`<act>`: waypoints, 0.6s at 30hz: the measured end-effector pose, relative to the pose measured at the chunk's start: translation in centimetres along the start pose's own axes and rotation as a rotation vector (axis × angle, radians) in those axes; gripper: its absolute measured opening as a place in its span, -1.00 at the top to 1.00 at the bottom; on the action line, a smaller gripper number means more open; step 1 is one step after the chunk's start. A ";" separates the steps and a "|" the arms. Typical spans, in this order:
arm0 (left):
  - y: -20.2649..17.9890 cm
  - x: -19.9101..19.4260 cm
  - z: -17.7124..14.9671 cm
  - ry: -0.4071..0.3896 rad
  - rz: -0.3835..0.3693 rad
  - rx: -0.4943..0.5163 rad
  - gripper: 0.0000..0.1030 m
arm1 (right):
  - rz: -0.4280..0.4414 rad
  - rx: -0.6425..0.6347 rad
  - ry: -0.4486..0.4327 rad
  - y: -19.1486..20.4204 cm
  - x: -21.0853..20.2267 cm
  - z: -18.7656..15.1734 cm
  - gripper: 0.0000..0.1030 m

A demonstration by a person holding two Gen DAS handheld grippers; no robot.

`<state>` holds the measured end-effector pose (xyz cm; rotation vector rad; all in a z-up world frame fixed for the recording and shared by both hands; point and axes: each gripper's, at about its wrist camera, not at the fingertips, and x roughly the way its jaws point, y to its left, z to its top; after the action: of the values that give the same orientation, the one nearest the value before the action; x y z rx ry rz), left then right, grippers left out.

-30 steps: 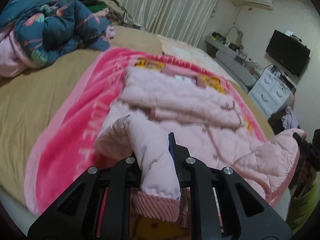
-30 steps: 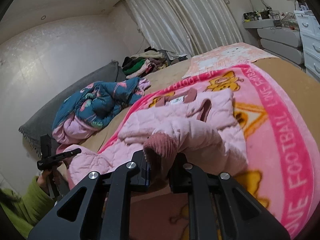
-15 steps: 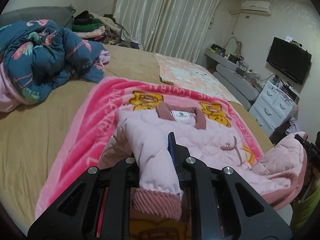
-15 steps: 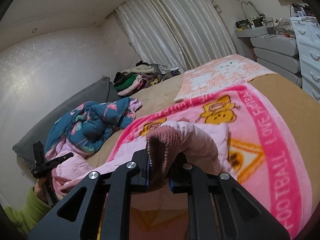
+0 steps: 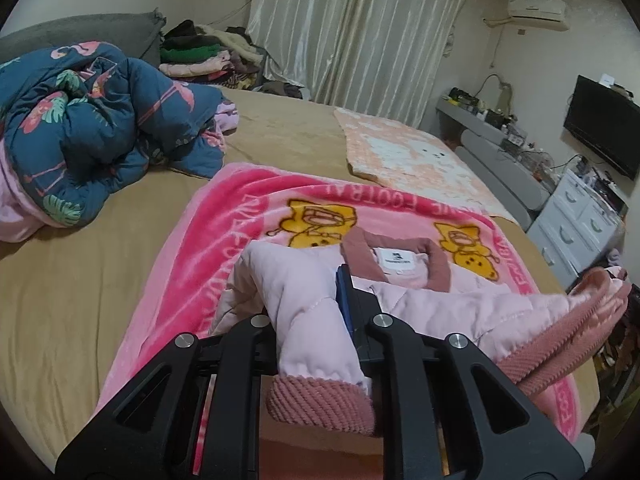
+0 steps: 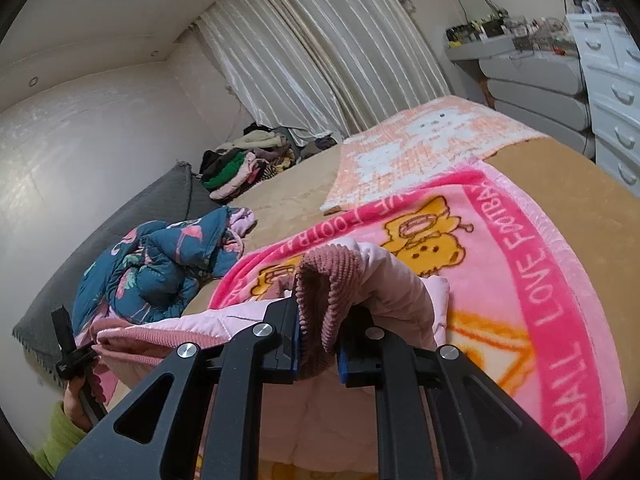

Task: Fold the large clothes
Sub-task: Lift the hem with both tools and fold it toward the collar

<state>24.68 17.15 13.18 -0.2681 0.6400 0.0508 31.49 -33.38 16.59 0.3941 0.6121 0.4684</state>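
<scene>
On the pink cartoon blanket point(image 5: 248, 216) that covers the near part of the bed point(image 5: 80, 280), a pale pink quilted jacket point(image 5: 436, 300) lies with its collar and label toward the curtains, its near part lifted clear of the blanket. The left gripper point(image 5: 316, 312) has its fingers clamped narrow on one sleeve just above the ribbed cuff, which hangs down on the near side of the fingers. The right gripper point(image 6: 318, 334) has its fingers pinched shut on the other ribbed cuff point(image 6: 320, 280), the sleeve arching away over the blanket. The jacket looks soft, puffy and light, likely to sag and bunch between the two holds; its quilted shell may slide, so the thick ribbed cuffs and hem seem the surest places to hold. A blue flamingo-print quilt point(image 5: 92, 120) lies heaped left of the blanket
</scene>
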 end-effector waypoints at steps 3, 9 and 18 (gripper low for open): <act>-0.1 1.7 0.2 0.012 0.025 0.012 0.81 | -0.012 0.034 0.032 -1.4 2.3 0.6 0.76; 0.5 5.6 0.3 0.055 0.054 0.007 0.79 | -0.034 0.091 0.091 -3.5 6.2 0.8 0.75; 1.0 10.8 0.0 0.117 0.081 0.000 0.76 | -0.048 0.221 0.173 -7.0 11.8 0.2 0.68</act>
<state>33.17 17.77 6.49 -0.2459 0.7670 0.1138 42.20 -33.02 8.04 0.5516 0.8432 0.3927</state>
